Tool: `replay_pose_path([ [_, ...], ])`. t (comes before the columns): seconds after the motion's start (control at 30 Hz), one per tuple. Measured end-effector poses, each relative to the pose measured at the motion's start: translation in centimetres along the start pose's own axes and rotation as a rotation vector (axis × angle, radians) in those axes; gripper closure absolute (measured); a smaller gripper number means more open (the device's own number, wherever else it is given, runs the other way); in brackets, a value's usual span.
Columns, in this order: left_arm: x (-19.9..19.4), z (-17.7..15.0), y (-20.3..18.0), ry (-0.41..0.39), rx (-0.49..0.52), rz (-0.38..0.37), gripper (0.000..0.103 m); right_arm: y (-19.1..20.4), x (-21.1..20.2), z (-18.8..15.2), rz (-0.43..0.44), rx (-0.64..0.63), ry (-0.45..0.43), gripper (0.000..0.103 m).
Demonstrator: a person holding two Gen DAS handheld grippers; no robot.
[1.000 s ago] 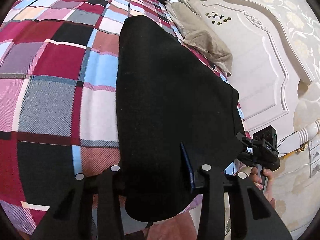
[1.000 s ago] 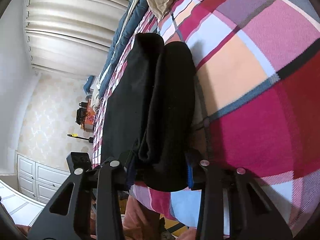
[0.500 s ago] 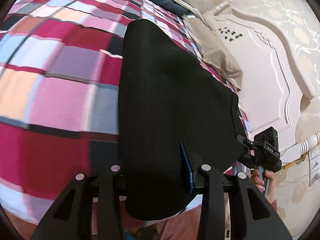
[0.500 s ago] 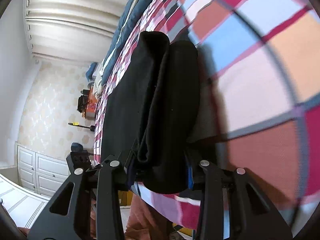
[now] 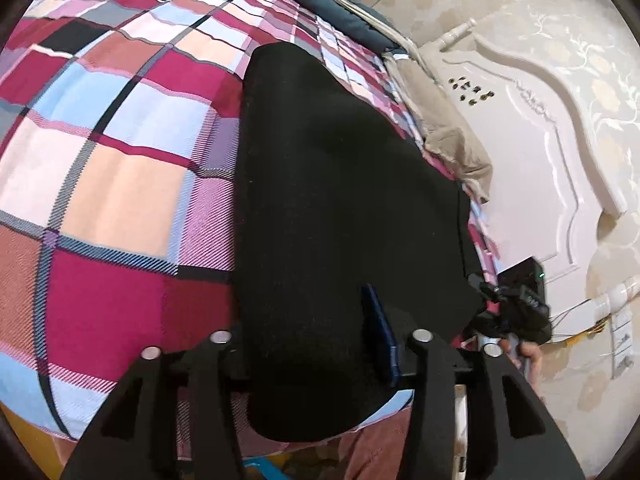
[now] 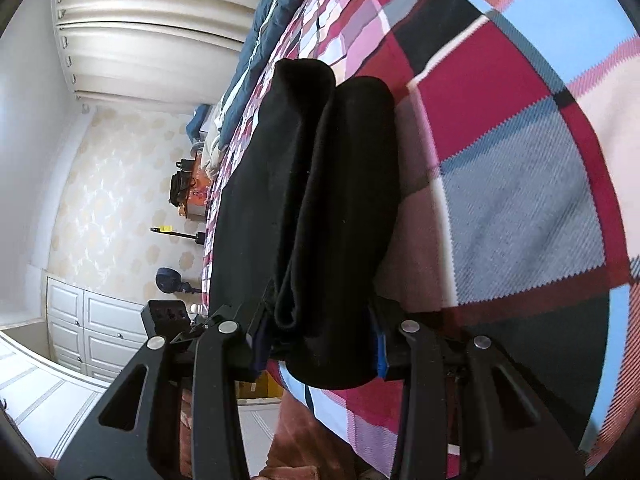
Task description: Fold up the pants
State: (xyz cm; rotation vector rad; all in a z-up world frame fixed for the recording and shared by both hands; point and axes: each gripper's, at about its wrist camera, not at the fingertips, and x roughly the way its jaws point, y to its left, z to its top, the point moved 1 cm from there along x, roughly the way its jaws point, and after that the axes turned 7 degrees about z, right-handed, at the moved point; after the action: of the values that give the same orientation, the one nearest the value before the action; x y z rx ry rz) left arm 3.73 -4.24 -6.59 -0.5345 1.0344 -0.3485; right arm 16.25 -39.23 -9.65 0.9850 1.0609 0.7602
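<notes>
Your left gripper point(image 5: 308, 340) has the near end of the black pants point(image 5: 340, 208) between its fingers, and its jaws are opening now; I cannot tell if the pads are pressing the cloth. Ahead of this gripper the pants lie flat and long on the plaid bedspread point(image 5: 112, 184), which has squares of red, pink, light blue, peach and grey. To the left of the gripper there is only this bedspread. To its right, past the edge of the pants, you see a beige cloth point(image 5: 452, 136) on the bed and behind it the white carved headboard point(image 5: 532, 152), with pale patterned wallpaper point(image 5: 580, 20) above it. Also to the right, low, is your other hand point(image 5: 528, 356) holding the second tool.

Your right gripper point(image 6: 316, 336) has a thick folded bundle of the pants point(image 6: 332, 200) between its fingers; the jaws are opening a little here too, and the cloth fills the gap between the blue pads. In front of this gripper the pants go away in two rolled layers. On its right side the bedspread point(image 6: 520, 184) fills the view. On its left side is the room: cream curtains point(image 6: 152, 28), white cabinets point(image 6: 88, 328) and a dark blue quilt point(image 6: 256, 52) at the far edge of the bed.
</notes>
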Motion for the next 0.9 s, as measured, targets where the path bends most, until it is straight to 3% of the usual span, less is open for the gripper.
replay_pose_path([
  [0.13, -0.8, 0.2, 0.6, -0.009, -0.056, -0.080, 0.037, 0.5, -1.1, -0.1, -0.024, -0.019, -0.013, 0.053],
  [0.23, -2.4, 0.6, 1.0, -0.023, -0.064, -0.138, 0.026, 1.1, -2.7, 0.5, -0.049, -0.050, -0.061, 0.035],
  [0.37, -2.8, 2.3, 1.4, -0.046, -0.044, -0.149, 0.025, 1.1, -3.1, 2.6, -0.059, -0.039, -0.096, 0.026],
  [0.57, 0.8, 6.0, 2.0, -0.016, -0.041, -0.131, 0.023, 0.9, -0.7, 5.3, -0.044, -0.044, -0.075, 0.025],
  [0.8, 4.5, 7.5, 1.7, 0.054, -0.005, -0.093, 0.023, 1.3, 1.4, 5.7, -0.087, -0.091, -0.028, 0.025],
  [0.83, 4.5, 7.5, 1.5, 0.064, 0.011, -0.090, 0.023, 1.5, 1.7, 5.6, -0.105, -0.107, -0.015, 0.032],
  [0.87, 4.6, 7.5, 1.3, 0.074, 0.039, -0.078, 0.026, 1.4, 2.2, 5.4, -0.137, -0.121, 0.008, 0.047],
  [0.9, 4.6, 7.4, 1.1, 0.073, 0.067, -0.044, 0.036, 1.4, 2.4, 5.1, -0.135, -0.122, 0.011, 0.051],
])
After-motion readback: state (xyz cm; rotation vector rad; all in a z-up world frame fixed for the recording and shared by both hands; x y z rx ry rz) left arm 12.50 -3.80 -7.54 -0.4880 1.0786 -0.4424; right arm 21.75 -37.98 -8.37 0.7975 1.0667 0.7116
